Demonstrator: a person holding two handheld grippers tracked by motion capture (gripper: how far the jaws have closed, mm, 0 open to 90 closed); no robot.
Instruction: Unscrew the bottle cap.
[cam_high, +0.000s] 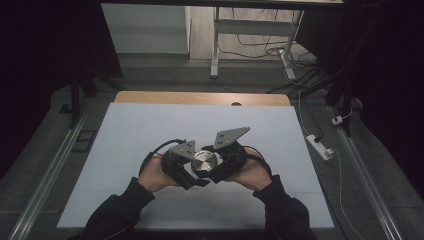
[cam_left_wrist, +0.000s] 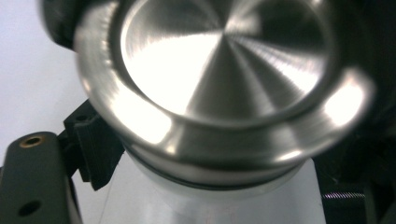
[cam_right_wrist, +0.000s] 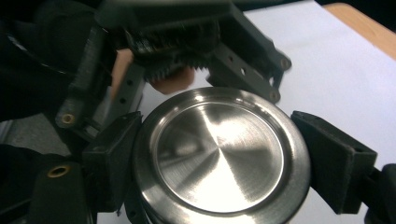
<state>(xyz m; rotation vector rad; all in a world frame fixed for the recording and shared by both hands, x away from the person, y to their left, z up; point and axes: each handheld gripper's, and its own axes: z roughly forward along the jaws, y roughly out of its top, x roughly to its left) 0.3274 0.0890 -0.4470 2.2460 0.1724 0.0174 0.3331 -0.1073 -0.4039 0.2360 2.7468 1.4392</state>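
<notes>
Seen from above, a person's two hands meet at the middle of a white table (cam_high: 150, 125), each holding a black gripper. Between them stands a round steel lid (cam_high: 205, 162) on a container. The left gripper (cam_high: 192, 172) is clenched on the container from the left, and the right gripper (cam_high: 215, 170) grasps the lid from the right. The right gripper view shows its two black jaws pressed against opposite sides of the lid (cam_right_wrist: 219, 156), with the left gripper beyond. The left gripper view shows the lid (cam_left_wrist: 219, 84) very close and blurred above a pale container body (cam_left_wrist: 224, 200).
</notes>
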